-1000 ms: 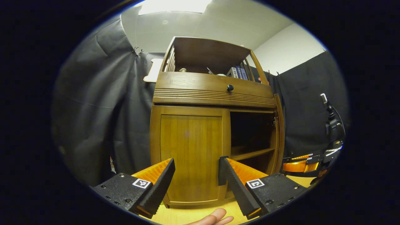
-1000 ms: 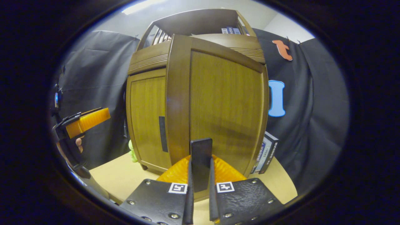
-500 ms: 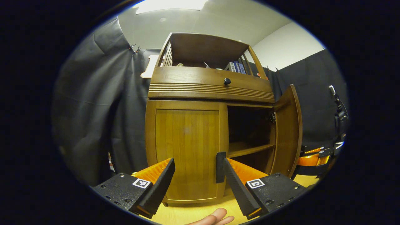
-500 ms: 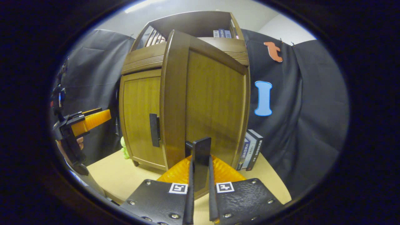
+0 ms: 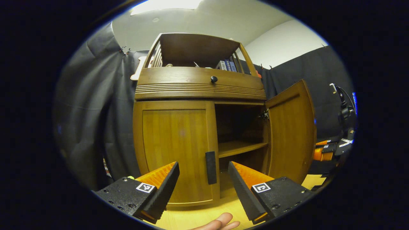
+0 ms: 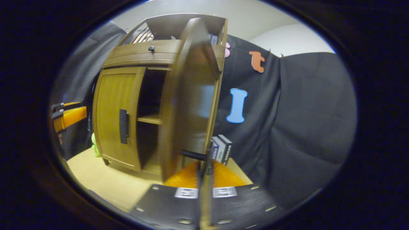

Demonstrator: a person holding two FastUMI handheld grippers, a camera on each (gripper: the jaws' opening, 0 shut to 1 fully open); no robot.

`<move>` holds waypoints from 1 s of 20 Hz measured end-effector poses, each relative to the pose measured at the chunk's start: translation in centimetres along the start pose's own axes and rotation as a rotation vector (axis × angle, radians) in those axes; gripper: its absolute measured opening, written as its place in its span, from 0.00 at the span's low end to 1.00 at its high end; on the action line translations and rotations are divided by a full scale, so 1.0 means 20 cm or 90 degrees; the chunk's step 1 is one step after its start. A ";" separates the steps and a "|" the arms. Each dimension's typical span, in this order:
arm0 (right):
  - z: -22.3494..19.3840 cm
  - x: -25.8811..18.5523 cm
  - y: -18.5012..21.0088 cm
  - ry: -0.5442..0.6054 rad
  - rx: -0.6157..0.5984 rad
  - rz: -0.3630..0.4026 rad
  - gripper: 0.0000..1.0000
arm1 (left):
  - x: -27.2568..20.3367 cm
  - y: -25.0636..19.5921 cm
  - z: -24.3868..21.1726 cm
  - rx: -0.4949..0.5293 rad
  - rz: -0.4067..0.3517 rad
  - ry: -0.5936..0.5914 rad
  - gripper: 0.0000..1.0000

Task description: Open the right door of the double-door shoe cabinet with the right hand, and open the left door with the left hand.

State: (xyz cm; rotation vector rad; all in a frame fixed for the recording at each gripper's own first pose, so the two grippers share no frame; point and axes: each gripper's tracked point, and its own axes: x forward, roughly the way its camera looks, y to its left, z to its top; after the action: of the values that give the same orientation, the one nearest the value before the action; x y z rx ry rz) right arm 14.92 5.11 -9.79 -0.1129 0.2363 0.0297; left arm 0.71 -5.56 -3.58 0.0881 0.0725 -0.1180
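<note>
Left gripper view: books (image 5: 226,65) on the cabinet's (image 5: 198,86) top shelf; a fingertip (image 5: 220,221) at the bottom edge. Left door (image 5: 174,150) closed, its handle (image 5: 210,163) between the wide-spread fingers of the left gripper (image 5: 203,174); right door (image 5: 292,131) swung open.

Right gripper view: books (image 6: 220,148) on the bench (image 6: 96,179) beside the cabinet (image 6: 140,57). Right gripper (image 6: 204,166) is closed on the open right door's (image 6: 188,95) handle (image 6: 195,155). Left door (image 6: 116,115) closed.
</note>
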 end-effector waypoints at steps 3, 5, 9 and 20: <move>-0.08 0.10 -0.16 0.013 0.082 0.034 0.02 | 0.02 -0.02 -0.03 0.001 -0.001 0.010 0.98; -0.09 0.13 -0.22 0.018 0.104 0.065 0.01 | 0.04 -0.01 -0.05 0.000 0.003 0.016 0.95; -0.10 0.20 -0.36 0.009 0.105 0.129 0.01 | 0.07 -0.01 -0.09 0.001 0.011 0.031 0.92; -0.12 0.19 -0.37 -0.016 0.103 0.156 0.01 | 0.20 -0.01 -0.24 0.008 0.051 0.075 0.95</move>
State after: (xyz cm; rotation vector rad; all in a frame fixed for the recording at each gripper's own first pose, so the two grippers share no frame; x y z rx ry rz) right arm 18.31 -2.50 -12.13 0.0781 0.2260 0.2549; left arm 4.35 -5.81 -8.61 0.1107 0.1859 -0.0339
